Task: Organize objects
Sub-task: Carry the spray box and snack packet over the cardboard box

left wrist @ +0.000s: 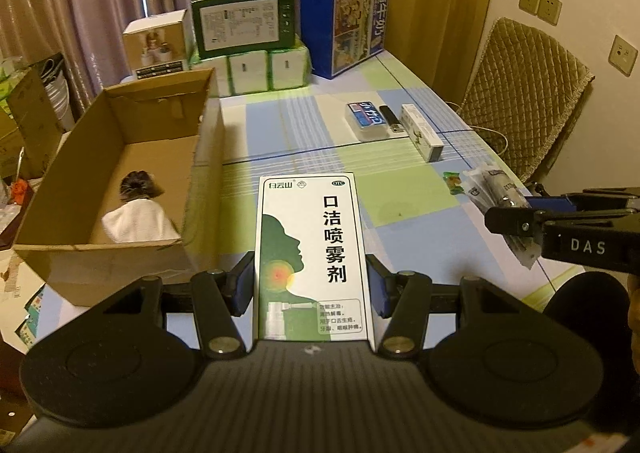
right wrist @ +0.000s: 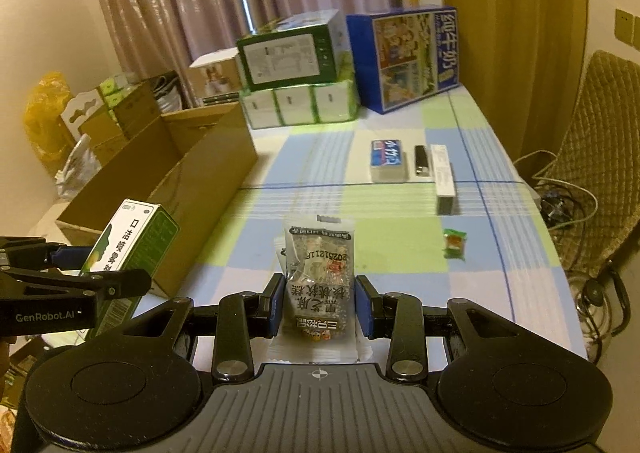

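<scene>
Left wrist view: the green-and-white spray box [left wrist: 311, 253] is clamped in the left gripper [left wrist: 310, 289], long axis pointing away, with the open cardboard box [left wrist: 120, 181] lying to its left.

The carton is judged nearer this hand, so a leftward carry is called for. Right wrist view: the snack packets [right wrist: 318, 285] are pinched upright in the right gripper [right wrist: 319, 303], above the checked tablecloth [right wrist: 400, 253]; the carton is seen far to the left, beyond the other gripper.

Dim room — pinkish curtains [right wrist: 192, 5], quilted chair [left wrist: 524, 93], checked tablecloth [right wrist: 400, 253].
</scene>
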Action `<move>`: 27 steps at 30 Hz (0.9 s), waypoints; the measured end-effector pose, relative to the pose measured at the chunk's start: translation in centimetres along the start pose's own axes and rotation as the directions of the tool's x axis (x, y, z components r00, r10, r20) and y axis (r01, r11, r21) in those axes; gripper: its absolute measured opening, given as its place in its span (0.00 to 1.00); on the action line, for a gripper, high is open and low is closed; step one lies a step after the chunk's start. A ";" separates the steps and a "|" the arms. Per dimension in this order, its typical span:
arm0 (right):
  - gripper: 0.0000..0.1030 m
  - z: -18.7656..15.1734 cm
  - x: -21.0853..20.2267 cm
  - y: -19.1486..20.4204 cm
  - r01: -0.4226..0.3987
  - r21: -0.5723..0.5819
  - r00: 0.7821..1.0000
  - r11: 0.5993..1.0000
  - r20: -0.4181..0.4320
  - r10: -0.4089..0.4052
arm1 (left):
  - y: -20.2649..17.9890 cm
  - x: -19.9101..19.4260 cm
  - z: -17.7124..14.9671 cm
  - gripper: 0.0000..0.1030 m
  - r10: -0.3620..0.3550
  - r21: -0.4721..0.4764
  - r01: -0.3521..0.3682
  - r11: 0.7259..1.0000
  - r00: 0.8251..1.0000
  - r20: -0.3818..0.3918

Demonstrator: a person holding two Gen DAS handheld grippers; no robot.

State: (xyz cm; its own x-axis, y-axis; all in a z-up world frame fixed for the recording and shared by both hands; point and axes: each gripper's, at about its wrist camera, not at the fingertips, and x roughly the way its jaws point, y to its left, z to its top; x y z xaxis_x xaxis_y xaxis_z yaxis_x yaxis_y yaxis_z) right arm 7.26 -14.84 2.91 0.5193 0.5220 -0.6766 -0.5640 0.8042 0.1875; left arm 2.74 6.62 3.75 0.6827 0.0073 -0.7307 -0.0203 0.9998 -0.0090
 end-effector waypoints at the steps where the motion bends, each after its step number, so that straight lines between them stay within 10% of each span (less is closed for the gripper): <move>1: 0.33 0.0 0.0 0.3 -0.006 -0.003 1.000 1.000 0.000 0.006 | 0.2 -0.1 0.0 0.49 0.002 -0.001 -0.002 1.000 1.000 0.000; 27: 0.33 2.3 3.6 10.6 -0.152 -0.157 0.988 0.976 -0.013 0.152 | 8.6 -4.4 -0.7 0.49 0.141 -0.080 -0.139 0.987 0.990 0.025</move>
State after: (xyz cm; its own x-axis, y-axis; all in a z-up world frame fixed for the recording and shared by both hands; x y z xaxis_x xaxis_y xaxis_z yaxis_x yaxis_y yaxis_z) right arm 4.62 -3.77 4.05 0.4198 0.6343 -0.6492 -0.7302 0.6609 0.1735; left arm -0.98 15.14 6.40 0.6909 0.1490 -0.7075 -0.1735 0.9841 0.0378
